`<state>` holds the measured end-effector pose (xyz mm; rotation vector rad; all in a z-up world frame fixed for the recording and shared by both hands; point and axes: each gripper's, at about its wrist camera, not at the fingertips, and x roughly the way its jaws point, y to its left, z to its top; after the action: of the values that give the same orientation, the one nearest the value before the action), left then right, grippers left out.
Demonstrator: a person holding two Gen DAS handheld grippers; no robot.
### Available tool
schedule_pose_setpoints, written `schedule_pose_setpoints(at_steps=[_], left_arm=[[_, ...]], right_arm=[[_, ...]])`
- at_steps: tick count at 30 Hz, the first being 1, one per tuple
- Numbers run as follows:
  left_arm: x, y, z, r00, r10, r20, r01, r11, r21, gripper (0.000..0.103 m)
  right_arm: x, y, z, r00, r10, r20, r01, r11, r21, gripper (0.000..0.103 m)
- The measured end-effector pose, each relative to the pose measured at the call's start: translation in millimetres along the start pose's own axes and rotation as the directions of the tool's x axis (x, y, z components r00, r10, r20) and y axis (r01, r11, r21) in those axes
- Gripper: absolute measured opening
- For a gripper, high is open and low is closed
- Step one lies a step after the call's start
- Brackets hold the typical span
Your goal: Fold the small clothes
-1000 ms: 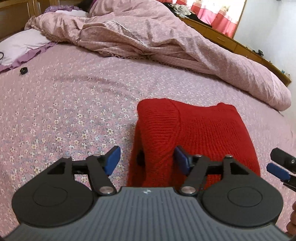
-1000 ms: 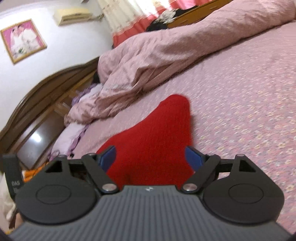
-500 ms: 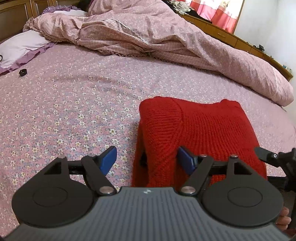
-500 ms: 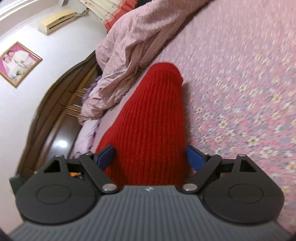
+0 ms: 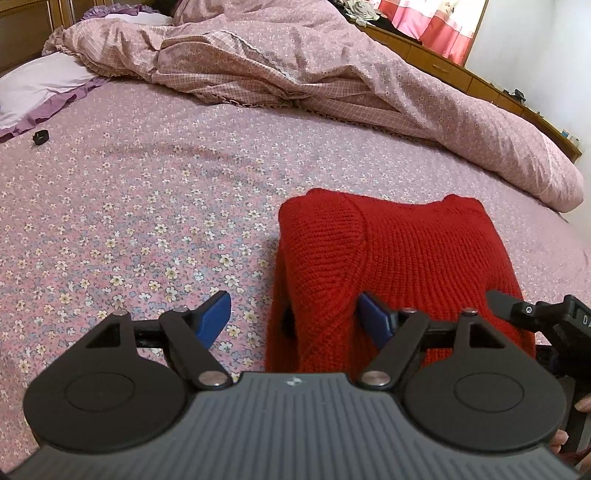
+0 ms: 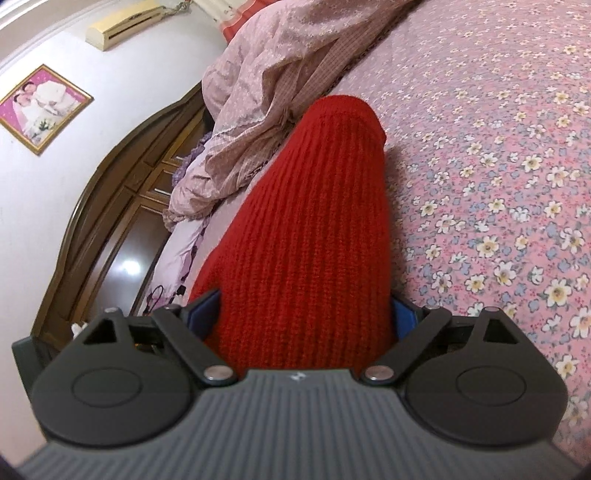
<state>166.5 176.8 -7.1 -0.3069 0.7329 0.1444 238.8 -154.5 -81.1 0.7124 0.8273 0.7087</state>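
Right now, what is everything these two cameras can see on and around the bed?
red knitted garment: one, red, folded on the sheet, near edge between both grippers
bed sheet: one, pink with small flowers, covering the bed
quilt: one, pink, bunched along the far side
pillow: one, pale lilac, at the left
small black object: one, black, on the sheet beside the pillow
headboard: one, dark brown wood
framed picture: one, gold frame, on the wall
air conditioner: one, cream, high on the wall
curtain: pink-red, far corner
left gripper: one, black with blue pads, open
right gripper: one, same colours, open
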Motion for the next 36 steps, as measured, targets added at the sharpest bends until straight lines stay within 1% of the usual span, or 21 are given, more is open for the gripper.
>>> schedule_pose_setpoints(at_steps=[2,3,4,6,9,11,16,20,23,26,29,32,36], left_arm=[[0.6,1.0,-0.3,1.000,0.003,0.000,-0.003,1.000,-0.004,0.080],[0.6,1.6,-0.5,1.000,0.005,0.001,-0.005,1.000,-0.005,0.080],[0.6,2.2,-0.4,1.000,0.006,0.001,-0.005,1.000,-0.007,0.080],[-0.1,3.1,-0.4,1.000,0.007,0.001,-0.007,1.000,-0.011,0.080],[-1.7,3.1,-0.3,1.000,0.024,0.003,-0.024,1.000,-0.006,0.080],[-3.9,3.4,-0.4,1.000,0.028,0.005,-0.028,1.000,-0.010,0.080],[-14.5,1.1,-0.6,1.000,0.015,0.010,-0.015,1.000,-0.013,0.080],[-25.0,-7.3,-2.3,1.000,-0.025,0.012,0.025,1.000,-0.011,0.080],[-30.4,-17.2,-6.7,0.998,-0.067,0.000,0.067,0.998,-0.015,0.080],[-34.6,-32.7,-12.7,0.994,-0.109,-0.022,0.109,0.994,0.000,0.080],[-40.0,-56.1,-20.2,0.988,-0.148,-0.041,0.150,0.988,0.047,0.080],[-42.6,-82.2,-27.6,0.983,-0.175,-0.059,0.180,0.978,0.105,0.080],[-42.3,-111.8,-37.0,0.975,-0.203,-0.088,0.215,0.964,0.156,0.080]], right_arm=[[3.2,2.8,1.5,1.000,-0.004,-0.014,0.004,1.000,-0.011,0.091],[4.2,4.3,2.0,1.000,-0.003,-0.018,0.003,1.000,-0.014,0.085],[3.5,5.8,2.0,1.000,-0.002,-0.017,0.002,1.000,-0.015,0.082],[-0.8,10.4,0.7,1.000,0.002,0.001,-0.002,1.000,-0.017,0.071],[-9.7,22.2,-1.6,0.999,0.019,0.029,-0.018,1.000,-0.017,0.064],[-12.5,32.1,-1.6,0.999,0.026,0.045,-0.025,0.999,-0.020,0.062],[-27.6,58.3,1.3,0.994,0.076,0.078,-0.076,0.997,-0.012,0.059],[-44.0,67.1,2.6,0.991,0.091,0.094,-0.092,0.996,0.006,0.058],[-59.7,61.7,5.1,0.991,0.094,0.095,-0.098,0.994,0.043,0.058],[-76.4,55.4,5.3,0.992,0.088,0.096,-0.095,0.993,0.073,0.058],[-98.1,45.9,5.3,0.992,0.076,0.104,-0.087,0.991,0.101,0.058],[-119.2,38.2,1.0,0.992,0.052,0.119,-0.065,0.992,0.110,0.057],[-148.2,21.2,-3.8,0.990,0.019,0.140,-0.040,0.988,0.149,0.058]])
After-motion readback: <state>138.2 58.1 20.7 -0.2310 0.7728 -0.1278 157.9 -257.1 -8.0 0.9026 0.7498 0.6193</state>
